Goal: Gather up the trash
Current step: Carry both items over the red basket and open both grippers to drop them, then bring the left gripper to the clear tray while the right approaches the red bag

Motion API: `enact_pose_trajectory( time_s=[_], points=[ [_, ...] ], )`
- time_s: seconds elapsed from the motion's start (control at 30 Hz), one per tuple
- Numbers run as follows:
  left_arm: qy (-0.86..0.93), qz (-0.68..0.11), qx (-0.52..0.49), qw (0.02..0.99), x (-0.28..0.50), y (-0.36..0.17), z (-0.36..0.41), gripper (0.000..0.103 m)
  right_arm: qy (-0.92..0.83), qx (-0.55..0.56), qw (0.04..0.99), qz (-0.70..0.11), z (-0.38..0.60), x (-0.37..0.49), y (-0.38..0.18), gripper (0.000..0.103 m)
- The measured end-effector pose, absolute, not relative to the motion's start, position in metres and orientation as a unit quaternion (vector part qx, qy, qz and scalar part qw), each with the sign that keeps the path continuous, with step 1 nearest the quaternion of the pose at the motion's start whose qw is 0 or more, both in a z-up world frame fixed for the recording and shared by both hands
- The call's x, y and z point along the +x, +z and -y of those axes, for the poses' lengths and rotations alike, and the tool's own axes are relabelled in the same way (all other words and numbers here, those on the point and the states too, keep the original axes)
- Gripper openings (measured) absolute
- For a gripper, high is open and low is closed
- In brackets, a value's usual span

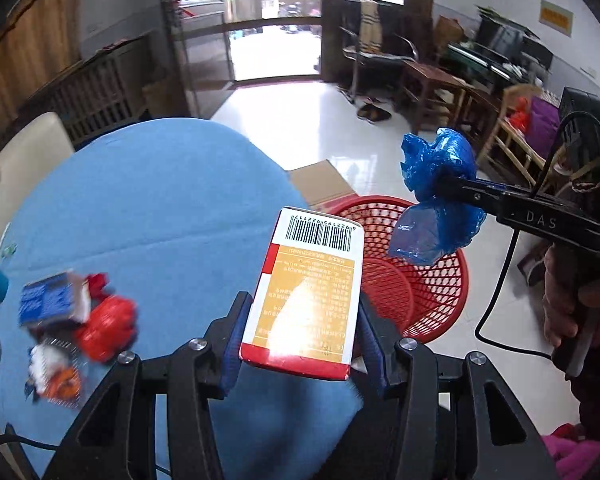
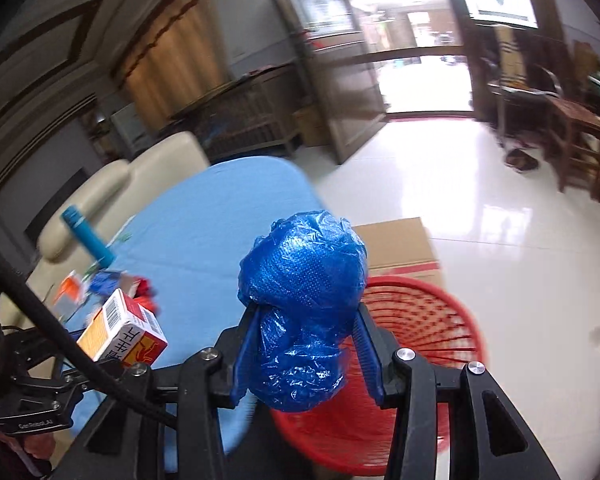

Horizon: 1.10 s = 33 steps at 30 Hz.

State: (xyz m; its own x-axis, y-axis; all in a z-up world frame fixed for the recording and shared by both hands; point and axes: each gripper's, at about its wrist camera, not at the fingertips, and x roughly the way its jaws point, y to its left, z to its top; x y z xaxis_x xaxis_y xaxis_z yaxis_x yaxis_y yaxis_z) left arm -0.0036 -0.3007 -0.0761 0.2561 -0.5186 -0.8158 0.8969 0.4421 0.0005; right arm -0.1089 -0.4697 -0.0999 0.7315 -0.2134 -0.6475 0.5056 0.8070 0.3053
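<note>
We hold the left hand-held gripper clamped on the carton and the right hand-held gripper clamped on the blue bag, both beside the red basket.

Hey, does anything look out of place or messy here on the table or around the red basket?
Yes. A loose jumble of crumpled wrappers lies scattered on the blue tablecloth, not yet in the red basket. The basket itself stands upright on the floor, and nothing looks spilled.
</note>
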Motion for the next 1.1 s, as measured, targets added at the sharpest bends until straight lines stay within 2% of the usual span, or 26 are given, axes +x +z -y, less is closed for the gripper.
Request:
enact_pose_trajectory(
  time_s=[0.27, 0.43, 0.97, 1.03, 1.1],
  points=[
    [-0.482, -0.414, 0.277, 0.721, -0.016, -0.104, 0.365, 0.053, -0.222, 0.274, 0.875, -0.331, 0.510, -0.122, -0.122, 0.051],
    [-0.474, -0.409, 0.290, 0.724, -0.015, -0.106, 0.364, 0.056, -0.209, 0.289, 0.875, -0.328, 0.513, -0.126, -0.124, 0.062],
    [-0.377, -0.396, 0.211, 0.810, 0.017, -0.082, 0.226, 0.057, -0.164, 0.245, 0.896, -0.332, 0.461, -0.104, -0.106, 0.062],
    [-0.354, -0.397, 0.192, 0.825, 0.026, -0.081, 0.203, 0.066, -0.151, 0.247, 0.895, -0.339, 0.454, -0.098, -0.107, 0.062],
    [-0.328, -0.399, 0.168, 0.839, 0.038, -0.081, 0.176, 0.067, -0.139, 0.243, 0.895, -0.347, 0.444, -0.090, -0.108, 0.062]
  ],
)
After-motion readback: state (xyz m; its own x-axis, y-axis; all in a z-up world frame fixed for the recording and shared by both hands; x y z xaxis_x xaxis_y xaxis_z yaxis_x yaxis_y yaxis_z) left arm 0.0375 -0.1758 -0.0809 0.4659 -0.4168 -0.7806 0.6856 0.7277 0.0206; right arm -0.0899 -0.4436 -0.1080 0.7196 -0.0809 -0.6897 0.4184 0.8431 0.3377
